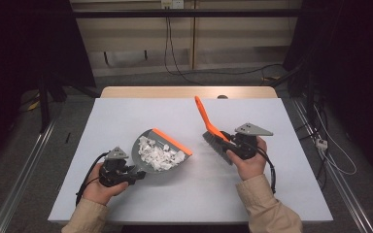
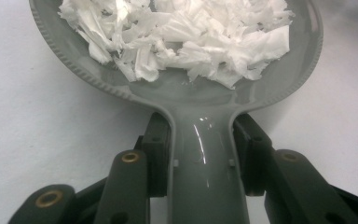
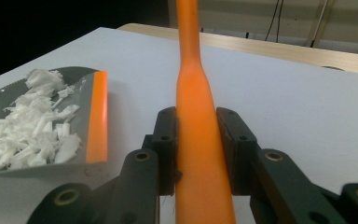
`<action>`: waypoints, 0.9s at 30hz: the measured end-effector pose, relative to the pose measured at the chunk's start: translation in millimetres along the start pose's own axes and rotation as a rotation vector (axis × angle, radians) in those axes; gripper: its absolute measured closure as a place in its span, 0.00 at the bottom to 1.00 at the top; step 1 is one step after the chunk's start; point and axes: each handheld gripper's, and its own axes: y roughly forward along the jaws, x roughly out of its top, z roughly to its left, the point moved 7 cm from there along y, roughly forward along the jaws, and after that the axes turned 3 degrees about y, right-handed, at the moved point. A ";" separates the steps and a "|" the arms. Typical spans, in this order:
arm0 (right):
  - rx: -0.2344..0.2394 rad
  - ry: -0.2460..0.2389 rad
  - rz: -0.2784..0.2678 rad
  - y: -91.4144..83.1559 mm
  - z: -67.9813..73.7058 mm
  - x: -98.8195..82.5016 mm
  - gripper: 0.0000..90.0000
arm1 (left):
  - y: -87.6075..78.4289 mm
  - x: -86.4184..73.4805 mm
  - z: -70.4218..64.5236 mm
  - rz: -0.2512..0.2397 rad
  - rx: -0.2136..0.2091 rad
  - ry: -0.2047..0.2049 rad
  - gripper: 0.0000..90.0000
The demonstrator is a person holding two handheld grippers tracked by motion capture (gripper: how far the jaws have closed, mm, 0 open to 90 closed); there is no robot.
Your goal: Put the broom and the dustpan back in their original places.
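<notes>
The sweeping looks done: the scraps [image 1: 158,154] lie heaped in the dustpan [image 1: 148,167], its handle clamped by the left gripper [image 1: 135,174]. Right of the dustpan, the right gripper [image 1: 233,142] grips the brush [image 1: 212,131]. Emptying remains.

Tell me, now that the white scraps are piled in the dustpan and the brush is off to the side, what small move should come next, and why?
Probably lift the dustpan level with the left gripper, ready to carry it off. The paper scraps lie heaped inside it, I see none left on the table, and the right gripper holds the brush clear of the pan's orange lip.
</notes>
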 end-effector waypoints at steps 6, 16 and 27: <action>-0.035 0.016 -0.018 -12.3 -15.7 0.5 0.79 | -1.2 0.5 9.7 -0.020 0.043 -0.047 0.70; -0.108 0.053 -0.034 -33.6 -45.4 -4.4 0.79 | -2.3 -0.9 28.1 -0.027 0.112 -0.108 0.70; -0.193 0.080 -0.040 -48.1 -76.5 -11.2 0.79 | -1.2 -4.5 48.8 -0.022 0.183 -0.183 0.70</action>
